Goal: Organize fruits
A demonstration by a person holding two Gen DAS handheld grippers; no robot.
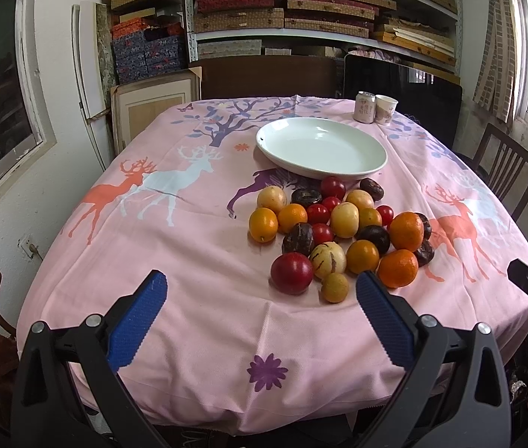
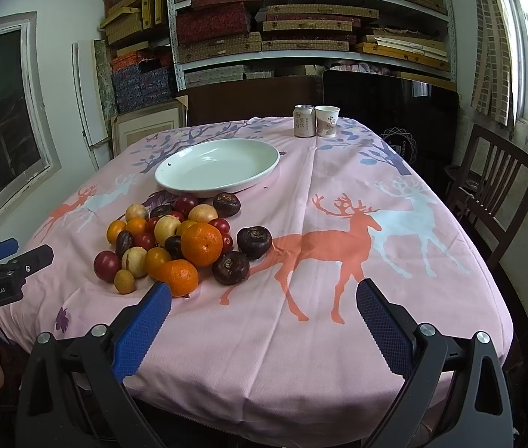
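Left gripper (image 1: 262,289), right gripper (image 2: 264,296) seemingly wide apart

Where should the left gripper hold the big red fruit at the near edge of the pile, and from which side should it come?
Probably across its widest middle. The red fruit is round and smooth, so higher up it could slip. The left gripper, open, should come from the near side, angled down: bare cloth lies to its left, but the striped yellow fruit sits close on its right, so slide that finger in carefully.

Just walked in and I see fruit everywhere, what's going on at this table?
A person holds a gripper in each hand over a pink-clothed table. Neither holds anything: the left gripper and right gripper hover with jaws open near the table's front edge. A fruit pile sits loose on the cloth, and the white plate behind it is empty. Sorting hasn't started.
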